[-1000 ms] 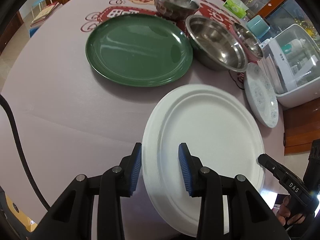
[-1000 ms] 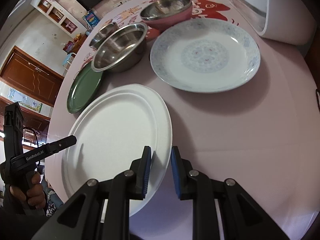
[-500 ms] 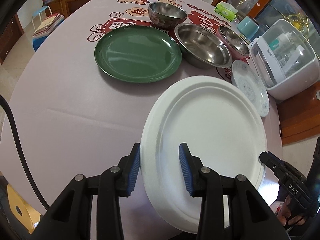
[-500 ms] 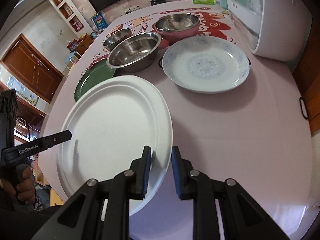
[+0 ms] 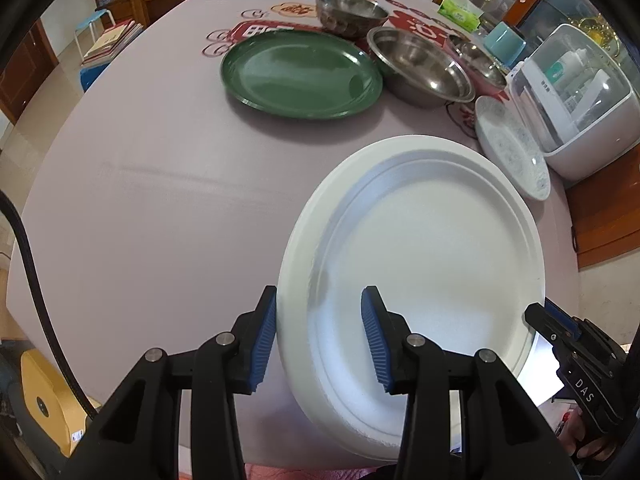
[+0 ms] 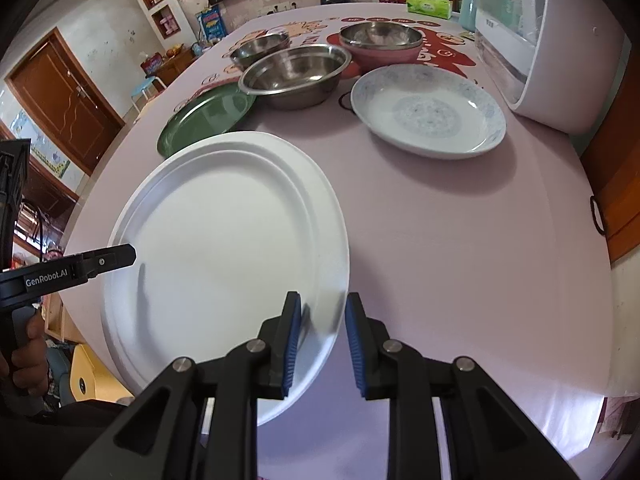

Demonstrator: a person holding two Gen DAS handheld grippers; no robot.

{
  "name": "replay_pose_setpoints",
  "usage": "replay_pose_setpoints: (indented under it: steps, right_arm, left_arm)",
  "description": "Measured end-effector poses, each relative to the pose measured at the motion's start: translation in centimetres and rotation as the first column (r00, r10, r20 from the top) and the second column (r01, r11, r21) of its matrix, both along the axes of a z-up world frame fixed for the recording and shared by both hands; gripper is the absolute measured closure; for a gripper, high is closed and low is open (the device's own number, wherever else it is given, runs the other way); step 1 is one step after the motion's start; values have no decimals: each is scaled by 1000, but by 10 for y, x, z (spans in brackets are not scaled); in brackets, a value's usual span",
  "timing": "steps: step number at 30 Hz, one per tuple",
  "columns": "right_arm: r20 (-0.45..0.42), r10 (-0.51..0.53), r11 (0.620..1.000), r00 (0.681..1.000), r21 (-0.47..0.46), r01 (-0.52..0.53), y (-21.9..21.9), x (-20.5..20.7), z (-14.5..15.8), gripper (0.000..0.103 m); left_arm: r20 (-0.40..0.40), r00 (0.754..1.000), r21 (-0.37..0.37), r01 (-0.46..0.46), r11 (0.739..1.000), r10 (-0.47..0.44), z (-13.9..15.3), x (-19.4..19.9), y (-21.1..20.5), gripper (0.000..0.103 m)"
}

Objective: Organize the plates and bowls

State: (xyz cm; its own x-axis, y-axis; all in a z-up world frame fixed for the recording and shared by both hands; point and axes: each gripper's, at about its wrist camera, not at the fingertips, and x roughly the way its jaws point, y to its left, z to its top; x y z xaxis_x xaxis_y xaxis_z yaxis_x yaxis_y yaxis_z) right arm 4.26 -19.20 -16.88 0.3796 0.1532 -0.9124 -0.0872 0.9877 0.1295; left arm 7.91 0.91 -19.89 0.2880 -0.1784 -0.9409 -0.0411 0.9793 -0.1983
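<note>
A large white plate (image 5: 424, 264) is held above the table's near edge between both grippers. My left gripper (image 5: 319, 340) is shut on its left rim. My right gripper (image 6: 320, 344) is shut on its right rim, and the white plate (image 6: 224, 248) fills the left of the right wrist view. A green plate (image 5: 300, 74) lies further back, with three steel bowls behind it: a big one (image 5: 420, 66), a small one (image 5: 350, 12) and one set in a pink bowl (image 6: 380, 42). A blue-patterned plate (image 6: 428, 110) lies at the right.
A white dish-steriliser box (image 5: 576, 100) stands at the table's right edge beside the patterned plate. A tissue box (image 6: 430, 2) and a blue cup (image 5: 504, 44) stand at the far end. The pink tablecloth (image 5: 160, 184) is bare on the left.
Both grippers have lifted the white plate and drawn it back toward the near edge. The dishes on the table now look further away and lower.
</note>
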Motion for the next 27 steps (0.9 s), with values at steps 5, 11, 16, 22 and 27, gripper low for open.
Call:
replay_pose_setpoints:
  steps: [5,11,16,22,27]
  right_arm:
    - [-41,22,999,999,-31,-23,8,-3,-12,78]
    - [-82,19,999,996,-49,-23,9,-2,-22,77]
    - [-95,8,998,995,-60,-13,10,-1,-28,76]
    - [-115,17,997,993,-67,-24,13,5,-35,72]
    - [-117,36,996,992,-82,-45,18,9,-37,67]
  left_arm:
    - [-62,998,12,-12,1000,13,-16,-4,4,63]
    - [-96,995,20,2,1000,0,-26,-3,3,63]
    - [-104,994,31,28,999,-24,-30,2,-1,63]
    - [-111,993,41,50,998,-45,-33,8,-5,59]
    - [-117,992,35,55,998,-51,-34,10,-7,51]
